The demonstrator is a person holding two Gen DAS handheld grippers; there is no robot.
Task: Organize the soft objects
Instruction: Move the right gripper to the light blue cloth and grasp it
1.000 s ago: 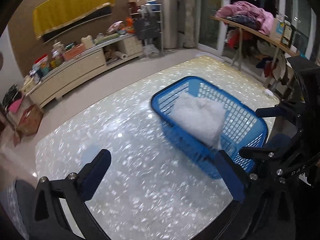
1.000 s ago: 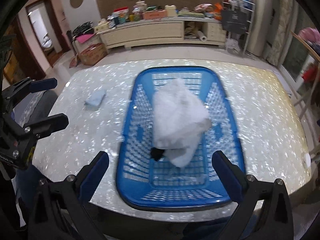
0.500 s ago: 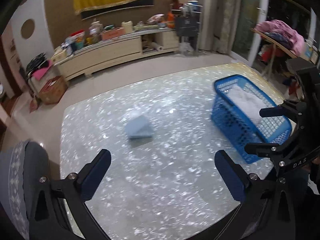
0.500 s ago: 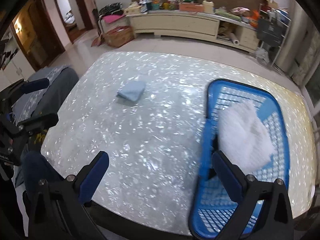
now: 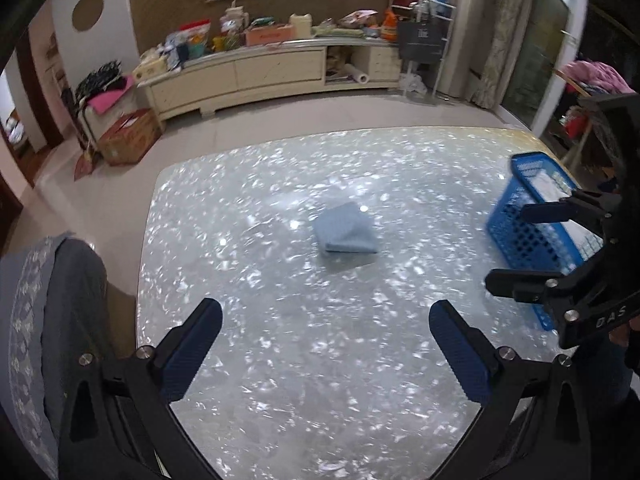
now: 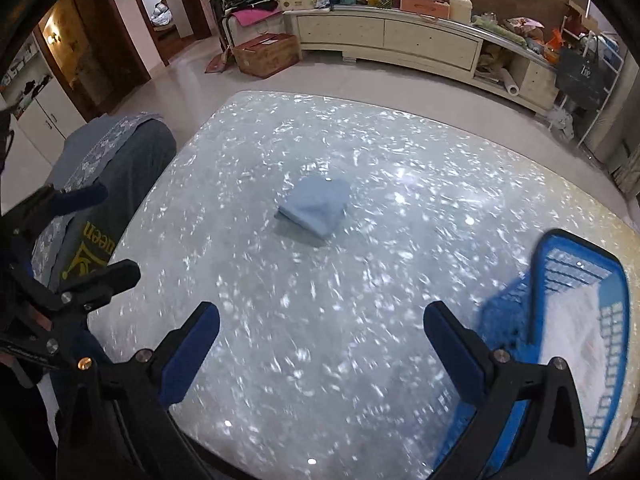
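Left wrist view: left tool (image 5: pixel 325 320) is spread wide, gripping nothing, same for the right tool (image 6: pixel 321 320). Folded blue cloth (image 5: pixel 346 229) sits mid-table (image 5: pixel 280 380), basket (image 6: pixel 576 280) with white fabric (image 6: pixel 576 332) off right.

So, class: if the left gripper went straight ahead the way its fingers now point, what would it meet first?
Probably the folded blue cloth. The left gripper is open and empty above the bare table, with the cloth lying ahead between its fingers' lines. Depth is unclear; angled lower, it would touch the tabletop first.
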